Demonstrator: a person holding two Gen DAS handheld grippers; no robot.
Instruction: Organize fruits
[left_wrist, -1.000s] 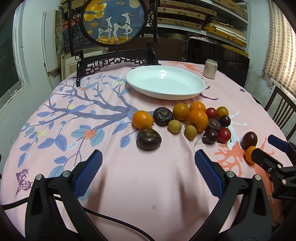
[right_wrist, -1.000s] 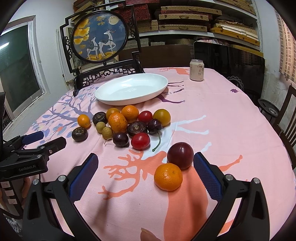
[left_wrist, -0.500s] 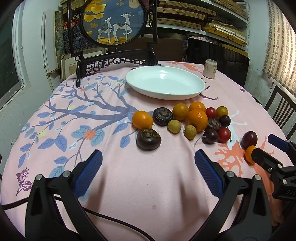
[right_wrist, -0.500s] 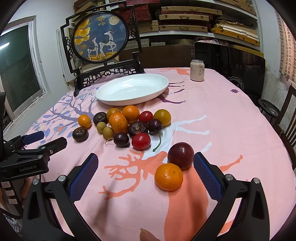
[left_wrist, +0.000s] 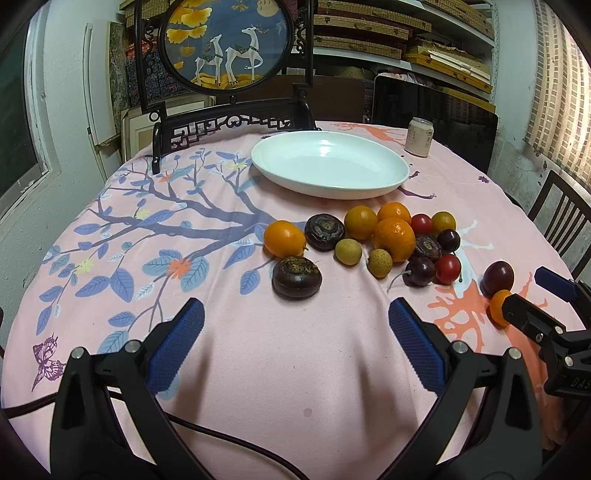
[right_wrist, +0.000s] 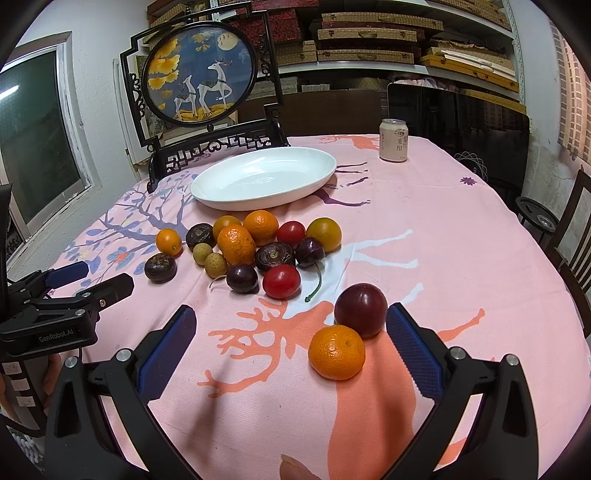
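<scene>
Glossy white ceramic plate (right_wrist: 263, 177) on a matt woven tablecloth (right_wrist: 406, 229) — smooth-skinned plum (right_wrist: 361, 309), dimpled mandarin (right_wrist: 336, 356), ribbed blue gripper pads (right_wrist: 413, 349).

bare cloth (left_wrist: 295, 350) ahead, fruit cluster (left_wrist: 393, 238) beyond

Mixed small fruits (right_wrist: 258, 247) lie clustered before an empty white dish (right_wrist: 264, 177); a tangerine (right_wrist: 336, 356) touches a plum (right_wrist: 361, 309) apart.

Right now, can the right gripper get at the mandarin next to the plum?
Probably yes. The right gripper is open, and the mandarin lies on the cloth just ahead between its fingers, nothing in front of it. One catch: the plum touches its far side and may get nudged.
</scene>
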